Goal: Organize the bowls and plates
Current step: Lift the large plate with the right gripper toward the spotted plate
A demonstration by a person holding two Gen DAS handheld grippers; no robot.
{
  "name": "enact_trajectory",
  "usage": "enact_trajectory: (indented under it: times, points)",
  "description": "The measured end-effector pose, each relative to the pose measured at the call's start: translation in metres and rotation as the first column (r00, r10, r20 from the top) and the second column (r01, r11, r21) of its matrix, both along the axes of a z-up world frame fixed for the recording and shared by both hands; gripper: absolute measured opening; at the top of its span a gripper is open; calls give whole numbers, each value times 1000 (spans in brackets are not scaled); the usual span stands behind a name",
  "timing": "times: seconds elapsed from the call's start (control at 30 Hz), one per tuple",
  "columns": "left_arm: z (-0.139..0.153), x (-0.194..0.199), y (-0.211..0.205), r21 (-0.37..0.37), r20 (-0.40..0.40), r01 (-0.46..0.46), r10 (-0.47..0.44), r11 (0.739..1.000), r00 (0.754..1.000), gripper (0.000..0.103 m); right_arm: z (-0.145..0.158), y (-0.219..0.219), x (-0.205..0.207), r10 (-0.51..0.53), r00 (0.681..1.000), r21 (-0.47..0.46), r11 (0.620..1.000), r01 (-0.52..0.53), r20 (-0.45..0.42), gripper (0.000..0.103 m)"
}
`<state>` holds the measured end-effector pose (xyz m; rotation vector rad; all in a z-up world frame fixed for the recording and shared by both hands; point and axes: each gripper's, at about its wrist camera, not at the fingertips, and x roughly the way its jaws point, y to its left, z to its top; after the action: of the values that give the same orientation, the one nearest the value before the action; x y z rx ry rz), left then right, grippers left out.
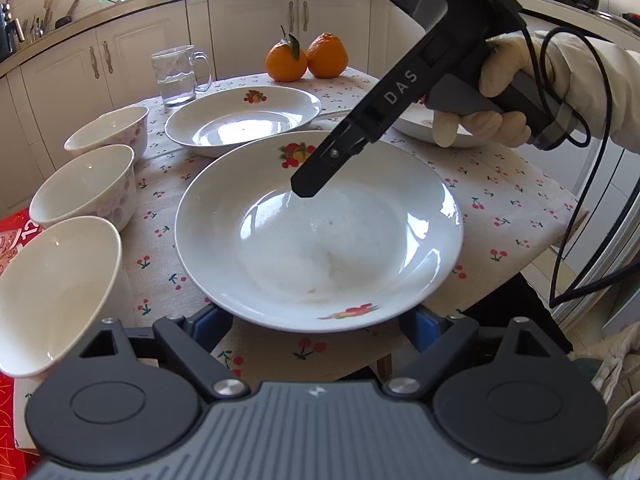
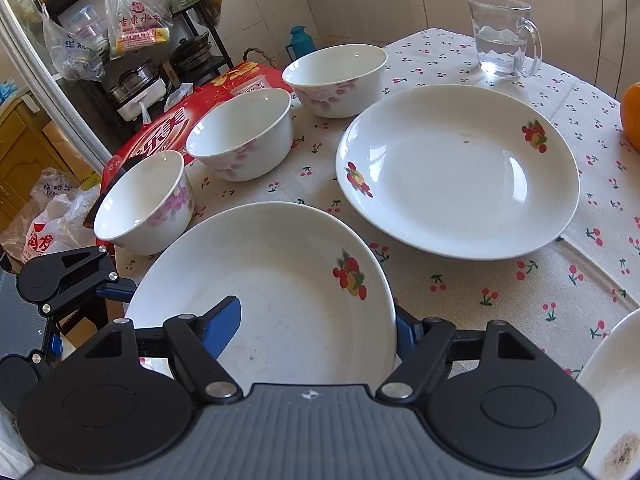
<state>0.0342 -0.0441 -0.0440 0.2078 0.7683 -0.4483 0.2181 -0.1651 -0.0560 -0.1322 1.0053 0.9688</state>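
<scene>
Right gripper (image 2: 316, 324) — tilted plate (image 2: 280, 280) astride

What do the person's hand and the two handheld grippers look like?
The right gripper is black with a grey handle, white "DAS" lettering and a looping black cable. A cream-gloved hand in a white sleeve grips it. The left gripper has a ribbed grey body, black round pivots and blue finger pads.

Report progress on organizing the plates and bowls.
Done: nothing is stacked yet. In hand: right tongs open, straddling the rim of the near plate; left tongs open at its other edge. Left: stacking it with the far plate and third plate, and nesting the three bowls.
</scene>
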Motion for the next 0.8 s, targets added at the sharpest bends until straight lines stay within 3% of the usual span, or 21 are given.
enact_trajectory:
  times: [0.8]
  points:
    - [27, 29, -39, -5, -17, 218, -218, 976, 976, 88, 31, -72, -24, -175, 982, 8, 985, 175, 66, 81]
